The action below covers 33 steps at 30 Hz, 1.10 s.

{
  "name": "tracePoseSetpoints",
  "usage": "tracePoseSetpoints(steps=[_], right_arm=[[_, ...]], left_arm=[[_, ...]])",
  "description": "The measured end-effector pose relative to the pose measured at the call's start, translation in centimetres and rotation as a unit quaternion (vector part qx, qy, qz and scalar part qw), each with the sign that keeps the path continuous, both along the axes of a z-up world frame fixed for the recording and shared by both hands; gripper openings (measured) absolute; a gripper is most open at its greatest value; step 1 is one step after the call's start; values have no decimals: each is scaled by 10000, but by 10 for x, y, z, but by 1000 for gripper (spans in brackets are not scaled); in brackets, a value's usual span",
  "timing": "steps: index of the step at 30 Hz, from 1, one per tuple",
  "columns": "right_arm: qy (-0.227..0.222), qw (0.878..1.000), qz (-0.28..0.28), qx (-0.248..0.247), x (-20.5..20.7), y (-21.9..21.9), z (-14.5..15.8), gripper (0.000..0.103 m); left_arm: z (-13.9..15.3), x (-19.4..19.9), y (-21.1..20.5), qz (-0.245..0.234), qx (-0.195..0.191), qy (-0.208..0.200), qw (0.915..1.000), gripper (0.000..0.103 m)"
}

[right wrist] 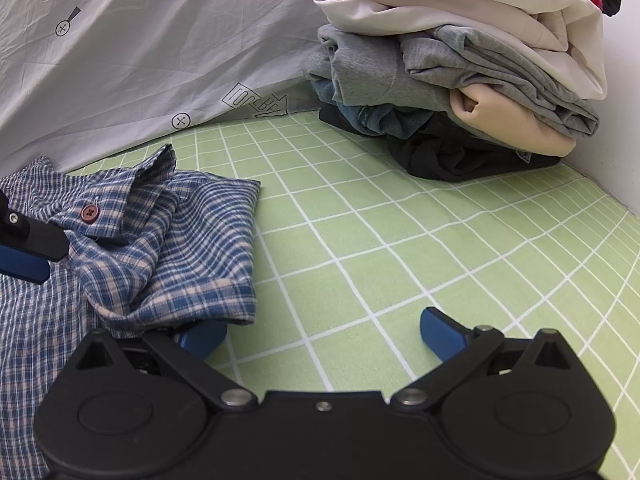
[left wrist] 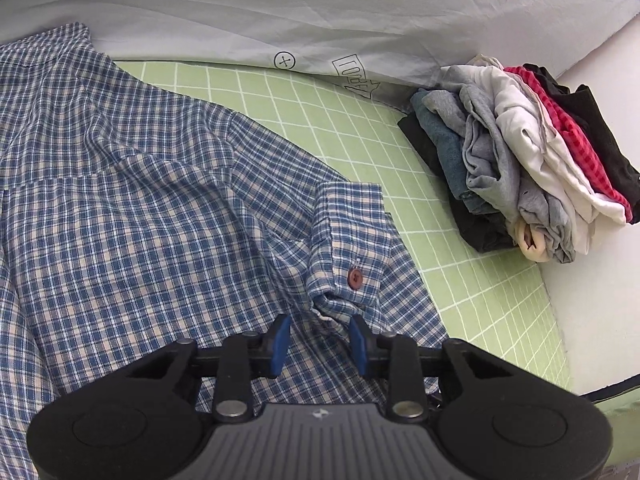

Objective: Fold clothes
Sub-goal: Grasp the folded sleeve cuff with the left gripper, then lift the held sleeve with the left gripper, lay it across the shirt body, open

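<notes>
1. Green, white-gridded bedding (right wrist: 360,240) lies under your work, with a grey printed sheet (left wrist: 320,12) behind it and a white wall to the side.
2. Your blue checked shirt (left wrist: 140,200) is spread across the bedding, its sleeve cuff (left wrist: 352,240) with the brown button (left wrist: 355,278) folded on top.
3. Your left gripper (left wrist: 320,342) has its pads partly closed around the bunched cuff end.
4. Your right gripper (right wrist: 320,334) stands wide apart over bare bedding, holding nothing, one finger tucked under the shirt's edge.
5. Folded clothes (right wrist: 460,80) are stacked in the corner, well apart from the shirt.
</notes>
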State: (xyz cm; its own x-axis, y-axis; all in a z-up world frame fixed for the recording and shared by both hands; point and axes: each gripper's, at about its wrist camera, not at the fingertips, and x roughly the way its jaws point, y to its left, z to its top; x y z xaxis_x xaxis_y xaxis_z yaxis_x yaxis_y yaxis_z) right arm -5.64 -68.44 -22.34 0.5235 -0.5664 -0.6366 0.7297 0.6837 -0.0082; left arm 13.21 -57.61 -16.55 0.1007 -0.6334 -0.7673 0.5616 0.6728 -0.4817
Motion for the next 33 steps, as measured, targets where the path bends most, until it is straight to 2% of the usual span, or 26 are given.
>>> tracePoseSetpoints(steps=[6,9,12,13,15,17,21,23,24,25,26,30,33], right_arm=[[2,10000,0,0,0,1,0,103],[3,10000,3,0,1,1,0,103],[4,10000,3,0,1,1,0,103],[4,10000,3,0,1,1,0,103],[5,10000,4,0,1,1,0,103],[5,10000,3,0,1,1,0,103],[4,10000,1,6,1,1,0,103],[2,10000,4,12,0,1,0,103],[0,10000,6,15,0,1,0,103],[-1,10000,7,18,0,1,0,103],[-1,10000,16,23,0,1,0,103],[94,9998,103,141,1,3,3,103],[241,9985,445,212,2,12,8,103]], left_arm=[[3,-5,4,-50,59,-72,9999,35],[5,-5,9,-3,-97,103,9999,36],[7,-7,11,-4,-276,134,9995,43],[6,-8,9,-17,-213,62,9998,46],[3,-8,3,-47,-92,-47,9999,46],[-3,-5,-2,-34,-80,64,9999,46],[-7,1,-9,6,-261,318,9992,44],[-5,2,-12,8,-308,285,9991,44],[-5,2,-13,7,-330,265,9991,41],[-4,2,-15,-16,-288,199,9994,26],[-3,2,-17,-42,-238,126,9996,0],[9,-1,-7,-21,-524,-170,9985,2],[21,-2,7,125,-682,-399,9968,2]])
